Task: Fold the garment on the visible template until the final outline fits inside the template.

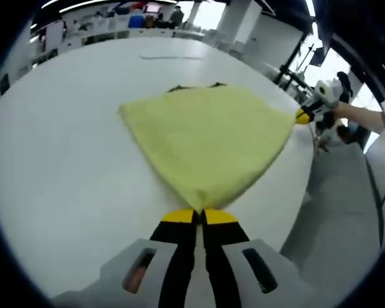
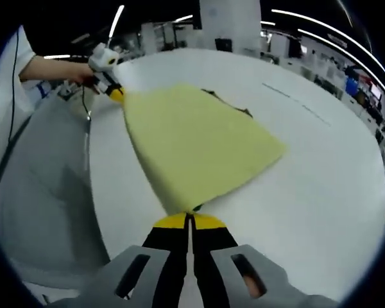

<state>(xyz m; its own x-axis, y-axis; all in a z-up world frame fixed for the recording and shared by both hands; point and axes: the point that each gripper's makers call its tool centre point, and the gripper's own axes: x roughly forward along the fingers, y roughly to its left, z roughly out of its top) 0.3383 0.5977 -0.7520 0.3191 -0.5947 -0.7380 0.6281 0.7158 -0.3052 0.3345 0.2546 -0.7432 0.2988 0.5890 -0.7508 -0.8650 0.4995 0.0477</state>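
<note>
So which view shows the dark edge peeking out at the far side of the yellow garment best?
The left gripper view: the dark edge runs along the yellow garment there, nearly facing the camera. The right gripper view shows it as a thin sliver along the garment's far slanted side.

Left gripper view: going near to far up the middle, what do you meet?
Left tongs shut on the yellow garment's corner → yellow garment → dark edge showing beyond it → bare white table.
</note>
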